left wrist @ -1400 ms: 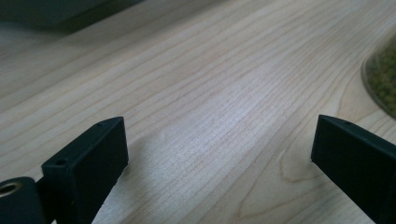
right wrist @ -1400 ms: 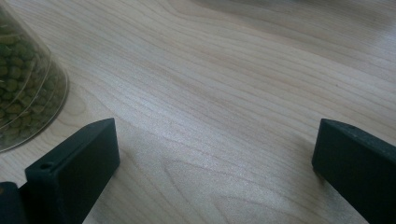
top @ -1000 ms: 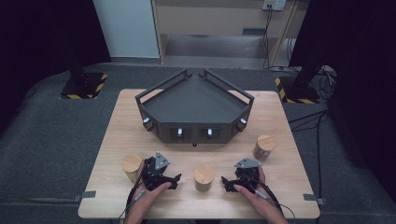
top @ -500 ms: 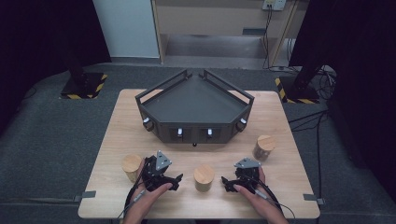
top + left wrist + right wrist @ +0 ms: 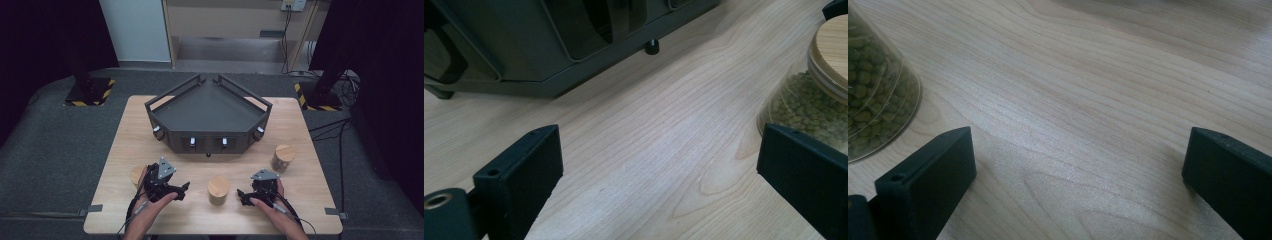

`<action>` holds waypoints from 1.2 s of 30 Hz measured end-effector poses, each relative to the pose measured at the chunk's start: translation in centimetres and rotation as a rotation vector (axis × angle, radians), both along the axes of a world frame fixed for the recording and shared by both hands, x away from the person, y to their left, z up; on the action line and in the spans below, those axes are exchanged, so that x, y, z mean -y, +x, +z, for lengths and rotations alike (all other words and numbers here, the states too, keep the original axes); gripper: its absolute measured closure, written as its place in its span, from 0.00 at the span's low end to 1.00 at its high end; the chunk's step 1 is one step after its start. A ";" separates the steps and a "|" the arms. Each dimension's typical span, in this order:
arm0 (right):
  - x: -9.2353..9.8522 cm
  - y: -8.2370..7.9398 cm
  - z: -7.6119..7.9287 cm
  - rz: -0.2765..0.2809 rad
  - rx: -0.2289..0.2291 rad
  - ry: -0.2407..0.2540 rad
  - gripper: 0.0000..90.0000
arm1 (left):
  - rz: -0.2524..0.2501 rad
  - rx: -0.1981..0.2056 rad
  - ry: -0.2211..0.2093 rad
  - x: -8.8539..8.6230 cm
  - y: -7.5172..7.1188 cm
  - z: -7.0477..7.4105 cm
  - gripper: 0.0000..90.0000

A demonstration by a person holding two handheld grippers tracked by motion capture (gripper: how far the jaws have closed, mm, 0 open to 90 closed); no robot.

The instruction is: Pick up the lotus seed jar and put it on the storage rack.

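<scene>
The left gripper point(image 5: 172, 190) is being held with its jaws spread wide and nothing between them, just above the pale wooden table point(image 5: 125, 145). The right gripper point(image 5: 250, 196) is likewise being kept released, its jaws apart over bare wood. Between the two, a clear glass jar of green beans with a round wooden lid point(image 5: 218, 190) is being left standing upright on the table, untouched. A second wooden-lidded jar point(image 5: 136, 175) is sitting just behind the left gripper, a third point(image 5: 283, 158) beyond the right one. Farther off, a dark grey angular tray point(image 5: 207, 112) is resting mid-table.
</scene>
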State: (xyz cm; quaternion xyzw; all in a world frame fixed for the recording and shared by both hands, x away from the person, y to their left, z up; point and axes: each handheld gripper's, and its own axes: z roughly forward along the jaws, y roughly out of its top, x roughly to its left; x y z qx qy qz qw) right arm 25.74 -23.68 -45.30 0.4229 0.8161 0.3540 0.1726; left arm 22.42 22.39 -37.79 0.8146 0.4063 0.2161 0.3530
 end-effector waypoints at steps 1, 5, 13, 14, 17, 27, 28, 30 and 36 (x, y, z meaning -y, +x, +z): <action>0.0 0.0 0.0 0.000 0.000 0.000 0.01 | 0.002 0.001 0.001 -0.1 0.0 0.1 0.04; 0.0 0.0 0.0 0.000 0.000 0.000 0.01 | 0.010 0.003 -0.001 -0.6 0.0 0.3 0.04; 0.0 0.0 0.0 0.000 0.000 0.000 0.01 | 0.027 0.008 -0.001 -1.7 -0.2 0.7 0.04; 0.0 0.0 0.0 0.000 0.000 0.000 0.01 | 0.030 0.009 -0.002 -1.9 -0.2 0.8 0.04; 0.0 0.0 0.0 0.000 0.000 0.000 0.01 | 0.038 0.011 0.000 -2.3 -0.2 0.9 0.04; 0.0 0.0 0.0 0.000 0.000 0.000 0.01 | 0.059 0.016 0.005 -3.4 -0.3 1.1 0.04; 0.0 0.0 0.0 0.000 0.000 0.000 0.01 | 0.061 0.016 0.007 -3.5 -0.2 1.1 0.04; 0.0 0.0 0.0 0.000 0.000 0.000 0.01 | 0.065 0.018 0.008 -3.7 -0.2 1.2 0.03; 0.0 0.0 0.0 0.000 0.000 0.000 0.01 | 0.076 0.020 0.017 -4.2 0.0 1.3 0.03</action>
